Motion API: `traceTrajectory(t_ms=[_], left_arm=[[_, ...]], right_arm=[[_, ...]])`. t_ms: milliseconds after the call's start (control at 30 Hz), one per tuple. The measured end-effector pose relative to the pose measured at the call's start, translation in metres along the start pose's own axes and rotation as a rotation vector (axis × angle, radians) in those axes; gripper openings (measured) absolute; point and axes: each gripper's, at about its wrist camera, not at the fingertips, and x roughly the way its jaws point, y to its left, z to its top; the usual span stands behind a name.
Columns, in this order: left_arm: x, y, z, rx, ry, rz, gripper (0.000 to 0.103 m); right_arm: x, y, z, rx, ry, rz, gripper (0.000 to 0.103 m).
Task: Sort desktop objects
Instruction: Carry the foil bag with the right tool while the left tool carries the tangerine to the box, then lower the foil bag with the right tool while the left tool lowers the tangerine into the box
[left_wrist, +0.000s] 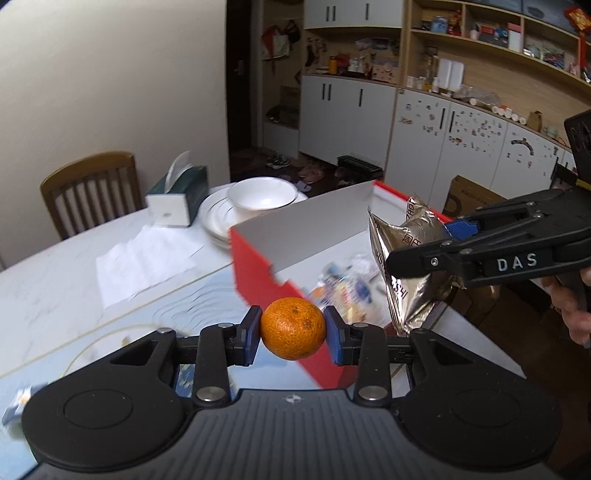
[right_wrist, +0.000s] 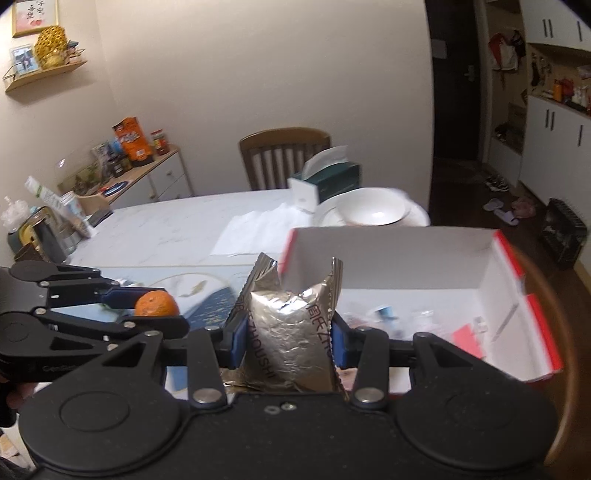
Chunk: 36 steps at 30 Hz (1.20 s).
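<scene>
My left gripper (left_wrist: 293, 328) is shut on an orange tangerine (left_wrist: 293, 328), held above the table near the corner of the red and white box (left_wrist: 255, 266). It also shows in the right wrist view (right_wrist: 155, 303). My right gripper (right_wrist: 284, 332) is shut on a silver foil snack packet (right_wrist: 291, 332), held over the near edge of the open box (right_wrist: 406, 254). In the left wrist view the packet (left_wrist: 406, 266) hangs over the box, clamped by the right gripper (left_wrist: 417, 258). Several small wrapped items (left_wrist: 343, 284) lie blurred on the box floor.
A white bowl on stacked plates (left_wrist: 262, 194), a green tissue box (left_wrist: 177, 199) and a sheet of paper (left_wrist: 144, 258) sit on the marble table beyond the box. A wooden chair (left_wrist: 92, 184) stands behind. A blue patterned mat (left_wrist: 192, 306) lies under my left gripper.
</scene>
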Motion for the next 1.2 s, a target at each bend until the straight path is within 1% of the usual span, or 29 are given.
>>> traceTrajectory(t_ms=[200, 400, 600, 767, 867, 967, 1200], left_arm=[[0.022, -0.028, 0.022, 0.070, -0.010, -0.010, 0.035], [0.052, -0.046, 0.041, 0.126, -0.001, 0.004, 0.035], [0.082, -0.054, 0.058, 0.187, 0.017, 0.020, 0.035], [0.114, -0.049, 0.071, 0.174, 0.068, 0.020, 0.035], [0.135, -0.046, 0.076, 0.184, 0.101, 0.034, 0.035], [0.156, -0.045, 0.077, 0.211, 0.140, 0.052, 0.035], [0.194, -0.039, 0.079, 0.190, 0.240, 0.065, 0.035]], right_arm=[[-0.006, -0.039, 0.005, -0.013, -0.013, -0.054, 0.042], [-0.003, -0.072, 0.011, -0.025, -0.017, -0.104, 0.042], [0.013, -0.096, 0.010, -0.010, 0.023, -0.116, 0.042], [0.028, -0.104, 0.006, -0.015, 0.062, -0.099, 0.042], [0.038, -0.106, 0.003, -0.015, 0.086, -0.095, 0.042], [0.049, -0.108, -0.001, -0.015, 0.117, -0.087, 0.042], [0.067, -0.110, -0.011, -0.034, 0.168, -0.088, 0.042]])
